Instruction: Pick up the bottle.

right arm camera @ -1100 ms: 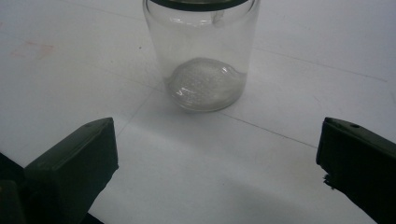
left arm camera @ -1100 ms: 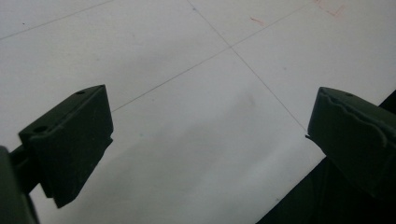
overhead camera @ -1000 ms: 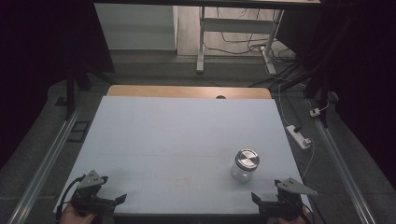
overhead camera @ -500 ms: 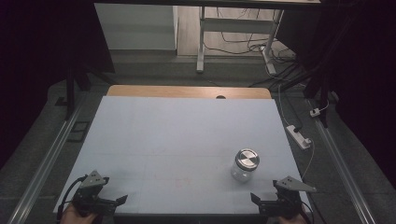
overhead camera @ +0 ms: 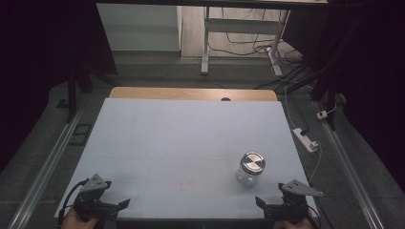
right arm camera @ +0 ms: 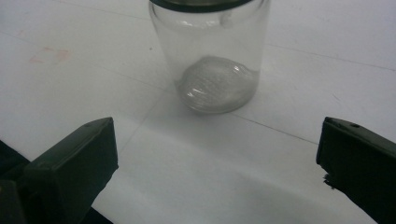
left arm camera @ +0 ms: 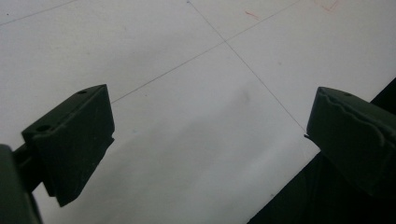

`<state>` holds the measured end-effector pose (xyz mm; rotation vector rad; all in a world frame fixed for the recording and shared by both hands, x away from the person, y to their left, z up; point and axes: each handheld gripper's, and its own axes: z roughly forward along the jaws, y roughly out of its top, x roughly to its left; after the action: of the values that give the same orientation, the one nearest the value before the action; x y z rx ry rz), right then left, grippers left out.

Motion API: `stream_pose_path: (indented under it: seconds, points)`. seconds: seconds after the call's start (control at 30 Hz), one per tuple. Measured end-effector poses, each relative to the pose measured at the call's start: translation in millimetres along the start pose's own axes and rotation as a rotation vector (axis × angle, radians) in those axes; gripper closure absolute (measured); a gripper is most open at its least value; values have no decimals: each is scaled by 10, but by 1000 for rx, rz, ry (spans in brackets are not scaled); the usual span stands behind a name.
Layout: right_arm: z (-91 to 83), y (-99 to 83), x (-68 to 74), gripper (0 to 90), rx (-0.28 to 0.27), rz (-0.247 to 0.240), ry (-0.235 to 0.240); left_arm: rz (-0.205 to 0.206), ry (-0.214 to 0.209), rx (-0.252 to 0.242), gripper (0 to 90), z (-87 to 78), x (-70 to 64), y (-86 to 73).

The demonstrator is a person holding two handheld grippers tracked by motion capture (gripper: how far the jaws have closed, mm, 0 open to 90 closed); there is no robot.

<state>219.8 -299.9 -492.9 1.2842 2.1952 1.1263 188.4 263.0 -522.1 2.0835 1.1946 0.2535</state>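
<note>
The big white table sits in a dark room. At the lower right, the right gripper is wide open, holding nothing. The glass jar stands straight up, lid on top, maybe empty.

No readable text, label, brand or number shows anywhere. The clear glass jar with the silver metal lid carries no label that can be made out. The white counter bears only thin pencil-like grid lines and a few faint red marks, which form no legible letters or digits.
</note>
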Motion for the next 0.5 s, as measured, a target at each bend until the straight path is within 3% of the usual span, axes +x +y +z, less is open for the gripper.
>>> stream_pose_path:
  seconds: [0.5]
  points:
    - [110,86,63,0,3,-56,42,-10,-6,-8,17,-11,14,-4]
